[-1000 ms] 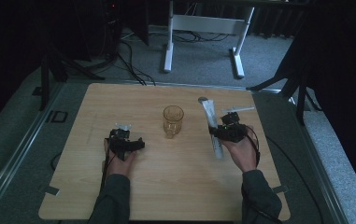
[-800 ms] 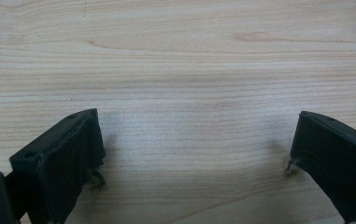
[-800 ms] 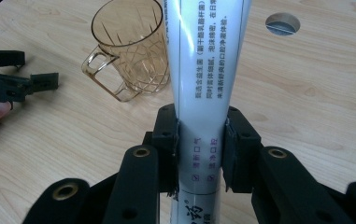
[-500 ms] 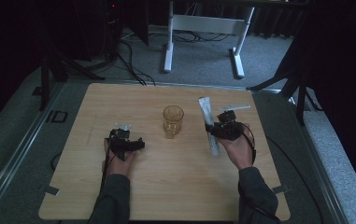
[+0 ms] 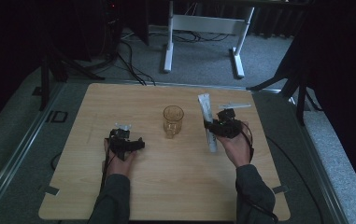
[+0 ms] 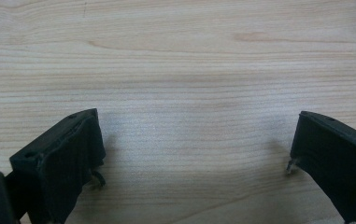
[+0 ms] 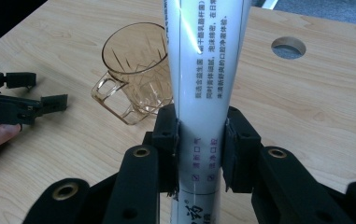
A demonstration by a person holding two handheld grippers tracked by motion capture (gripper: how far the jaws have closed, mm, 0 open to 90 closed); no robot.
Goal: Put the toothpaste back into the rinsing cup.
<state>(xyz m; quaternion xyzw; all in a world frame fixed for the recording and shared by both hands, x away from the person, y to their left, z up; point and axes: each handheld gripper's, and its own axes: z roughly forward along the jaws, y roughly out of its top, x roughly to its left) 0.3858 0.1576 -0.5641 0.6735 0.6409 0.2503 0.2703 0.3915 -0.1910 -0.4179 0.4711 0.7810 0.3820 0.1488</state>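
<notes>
White tube: the long white plastic toothpaste tube (image 7: 207,98) is sitting clamped between the right gripper (image 7: 199,140) jaws, rising ahead of them.
Change: the right gripper is drifting nearer the amber glass mug (image 5: 173,120), suggesting the tube is heading there.
Mug: standing just left of the tube.
Left gripper (image 6: 192,149): resting wide open over bare wooden table (image 6: 189,60).

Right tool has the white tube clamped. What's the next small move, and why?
Probably swing the white tube over the amber glass mug and tip one end toward its open mouth. The right tool is shut on the tube, the mug stands upright just beside it, and the left tool rests open on the table, apart from both.
</notes>
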